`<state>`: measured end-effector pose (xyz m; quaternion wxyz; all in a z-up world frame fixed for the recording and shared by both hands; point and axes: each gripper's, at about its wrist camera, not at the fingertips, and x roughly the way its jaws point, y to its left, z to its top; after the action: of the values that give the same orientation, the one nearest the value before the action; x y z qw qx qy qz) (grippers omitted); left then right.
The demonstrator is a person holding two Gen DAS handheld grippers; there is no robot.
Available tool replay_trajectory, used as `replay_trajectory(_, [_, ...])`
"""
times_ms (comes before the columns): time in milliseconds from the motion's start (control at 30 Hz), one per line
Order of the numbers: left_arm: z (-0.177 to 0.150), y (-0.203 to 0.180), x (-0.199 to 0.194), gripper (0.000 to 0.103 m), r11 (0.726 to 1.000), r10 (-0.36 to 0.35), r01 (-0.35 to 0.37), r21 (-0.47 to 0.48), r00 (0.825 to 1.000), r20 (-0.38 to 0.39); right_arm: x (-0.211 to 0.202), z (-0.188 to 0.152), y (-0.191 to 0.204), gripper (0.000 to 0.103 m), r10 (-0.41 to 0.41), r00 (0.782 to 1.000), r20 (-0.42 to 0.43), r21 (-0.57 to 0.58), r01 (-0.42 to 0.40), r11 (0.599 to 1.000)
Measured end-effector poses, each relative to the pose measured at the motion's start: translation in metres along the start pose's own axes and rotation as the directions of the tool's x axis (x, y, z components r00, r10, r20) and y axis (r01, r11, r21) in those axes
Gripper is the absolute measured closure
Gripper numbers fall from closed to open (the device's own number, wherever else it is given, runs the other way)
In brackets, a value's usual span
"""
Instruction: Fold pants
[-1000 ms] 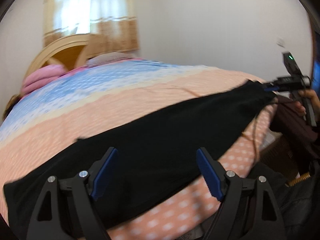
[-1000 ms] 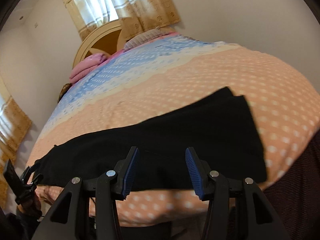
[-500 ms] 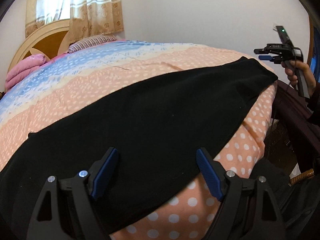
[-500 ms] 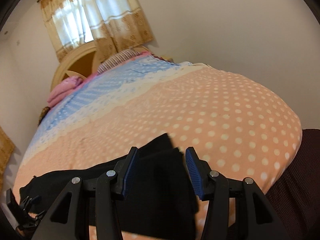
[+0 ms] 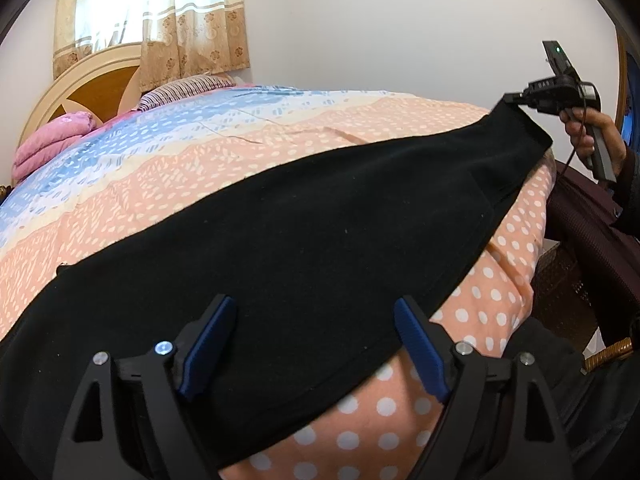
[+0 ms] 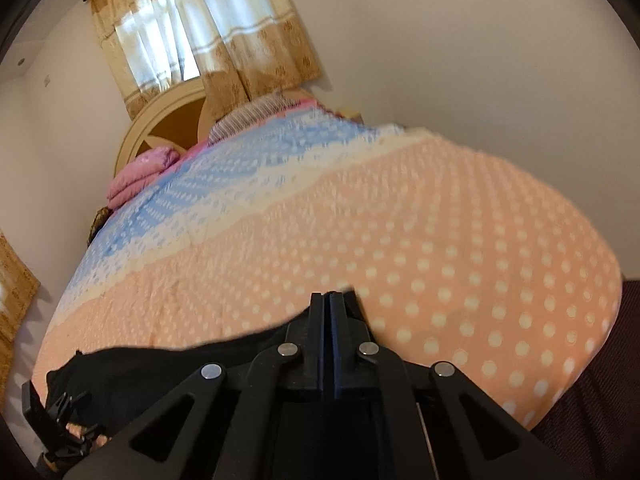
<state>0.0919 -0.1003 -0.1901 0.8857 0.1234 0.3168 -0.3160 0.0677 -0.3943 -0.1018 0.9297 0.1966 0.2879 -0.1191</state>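
Pants, left view: black pants (image 5: pixel 304 240) lie across the bed (image 5: pixel 200 168); left gripper (image 5: pixel 316 348) gapes above them, nothing held.
Right view: right gripper (image 6: pixel 329 308), jaws just closed, pinches a corner.
Handling: likely soft, light; grip edges.

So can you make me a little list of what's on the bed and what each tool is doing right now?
pants: black pants spread flat across the bed
bed cover: peach with white dots, blue stripe further back
far end of bed: pink folded blanket by the wooden headboard
left tool: open, over the near edge of the pants, pinching nothing
right tool: just closed, shut on the far corner of the pants
window: curtains drawn, light behind
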Motion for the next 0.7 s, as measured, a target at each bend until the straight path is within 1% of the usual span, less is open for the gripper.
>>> replay_trajectory(67, [0.000,0.000,0.000,0.018,1.000,0.001,-0.001,-0.004,1.000,0.003,0.003,0.006,0.001,0.101,-0.007,1.000,0.008,-0.001,0.007,1.000])
replay_trajectory(200, [-0.002,0.000,0.000,0.016,1.000,0.003,-0.003,-0.001,1.000,0.007,0.014,0.006,-0.006,0.101,-0.011,1.000,-0.010,0.019,0.011,1.000])
replay_trajectory(267, [-0.002,-0.001,0.000,0.014,1.000,0.002,-0.002,0.008,1.000,0.006,0.029,0.007,-0.010,0.101,-0.037,0.997,-0.064,0.004,0.038,0.999])
replay_trajectory(333, [-0.002,-0.003,0.001,0.013,1.000,0.008,-0.008,0.017,1.000,0.004,0.044,0.004,-0.014,0.100,-0.063,0.989,-0.134,-0.005,0.063,0.998])
replay_trajectory(367, [-0.002,-0.003,0.001,0.013,1.000,0.008,-0.008,0.014,1.000,0.006,0.045,0.003,-0.016,0.091,-0.087,0.987,-0.138,-0.006,0.087,0.996])
replay_trajectory(400, [-0.002,-0.002,0.000,0.013,1.000,0.008,-0.008,0.011,1.000,0.009,0.043,0.001,-0.018,0.080,-0.113,0.986,-0.124,-0.008,0.113,0.994])
replay_trajectory(433, [-0.002,-0.002,0.000,0.013,1.000,0.008,-0.008,0.009,1.000,0.010,0.037,-0.001,-0.020,0.056,-0.130,0.986,-0.101,-0.004,0.130,0.991])
replay_trajectory(467, [-0.003,-0.002,-0.001,0.013,1.000,0.008,-0.008,0.006,1.000,0.013,0.029,-0.003,-0.022,0.053,-0.125,0.989,-0.082,0.012,0.126,0.992])
replay_trajectory(567, [-0.004,-0.002,-0.001,0.013,1.000,0.010,-0.010,0.007,1.000,0.014,0.000,-0.014,-0.023,0.053,-0.122,0.992,-0.041,0.032,0.123,0.992])
replay_trajectory(600, [-0.003,-0.002,-0.002,0.013,1.000,0.011,-0.011,0.007,1.000,0.015,-0.010,-0.018,-0.020,0.053,-0.115,0.993,-0.029,0.020,0.116,0.993])
replay_trajectory(633, [-0.004,-0.002,-0.002,0.013,1.000,0.012,-0.012,0.005,1.000,0.016,-0.021,-0.025,-0.011,0.053,-0.092,0.996,-0.023,-0.008,0.091,0.996])
replay_trajectory(700, [-0.004,-0.002,-0.001,0.013,1.000,0.013,-0.013,0.004,1.000,0.017,-0.030,-0.038,0.007,0.053,-0.057,0.998,-0.038,-0.074,0.054,0.996])
